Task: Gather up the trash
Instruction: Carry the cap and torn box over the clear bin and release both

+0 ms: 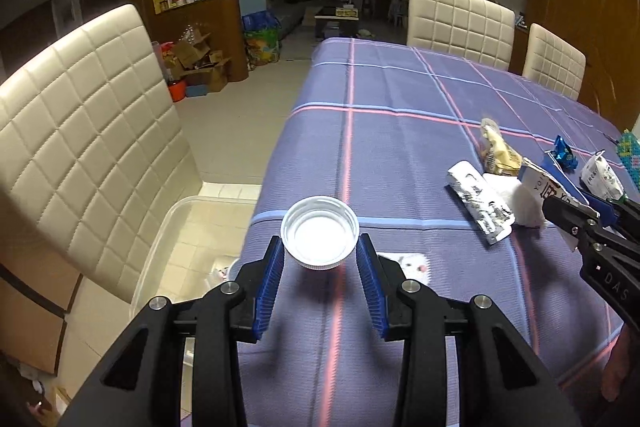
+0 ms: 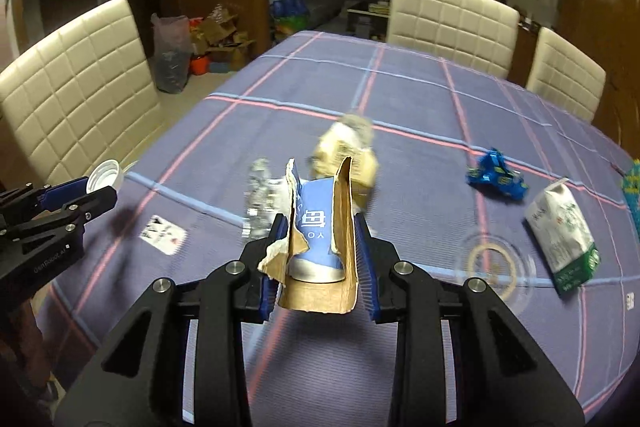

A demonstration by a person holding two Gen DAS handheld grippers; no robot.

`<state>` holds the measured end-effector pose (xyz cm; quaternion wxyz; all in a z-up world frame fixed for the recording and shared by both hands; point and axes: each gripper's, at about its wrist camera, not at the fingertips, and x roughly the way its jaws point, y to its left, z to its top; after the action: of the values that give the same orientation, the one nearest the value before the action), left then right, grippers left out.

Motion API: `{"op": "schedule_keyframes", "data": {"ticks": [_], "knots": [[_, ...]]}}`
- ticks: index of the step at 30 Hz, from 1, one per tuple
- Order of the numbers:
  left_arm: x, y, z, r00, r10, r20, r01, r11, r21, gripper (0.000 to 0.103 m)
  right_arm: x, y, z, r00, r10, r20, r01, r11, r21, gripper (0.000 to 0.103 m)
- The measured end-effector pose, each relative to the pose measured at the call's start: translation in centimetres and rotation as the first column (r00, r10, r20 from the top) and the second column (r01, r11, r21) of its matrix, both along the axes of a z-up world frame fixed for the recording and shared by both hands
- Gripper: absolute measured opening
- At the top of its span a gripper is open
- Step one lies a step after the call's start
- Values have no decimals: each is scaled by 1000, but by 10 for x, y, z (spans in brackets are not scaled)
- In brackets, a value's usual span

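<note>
Left gripper clamps one white cap; right gripper clamps one torn carton.

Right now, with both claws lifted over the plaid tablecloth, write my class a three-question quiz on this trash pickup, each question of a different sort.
1. True or false: the left claw grips a white bottle cap.
2. Multiple choice: the right claw holds
A. a blue foil wrapper
B. a torn blue cardboard sleeve
C. a white and green pouch
3. Fill in: beside the table, on the floor by the cream chair, stands a clear plastic ____.

Key
1. True
2. B
3. Bin
</note>
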<state>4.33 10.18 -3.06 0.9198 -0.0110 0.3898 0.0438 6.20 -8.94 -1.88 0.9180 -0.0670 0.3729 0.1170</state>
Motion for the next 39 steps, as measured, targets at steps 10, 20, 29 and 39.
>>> {"op": "schedule_keyframes", "data": {"ticks": [10, 20, 29, 39], "knots": [[-9, 28, -2, 998, 66, 5, -66, 998, 1, 37, 2, 48, 1, 995, 96, 12, -96, 995, -29, 34], [-20, 57, -4, 991, 136, 10, -136, 991, 15, 37, 11, 94, -6, 984, 176, -3, -176, 983, -49, 34], [-29, 77, -3, 983, 182, 27, -182, 983, 24, 37, 14, 125, -6, 976, 219, 2, -218, 973, -76, 34], [-39, 95, 2, 971, 231, 53, -233, 972, 37, 37, 12, 150, -1, 966, 257, 31, -253, 962, -98, 34]]}}
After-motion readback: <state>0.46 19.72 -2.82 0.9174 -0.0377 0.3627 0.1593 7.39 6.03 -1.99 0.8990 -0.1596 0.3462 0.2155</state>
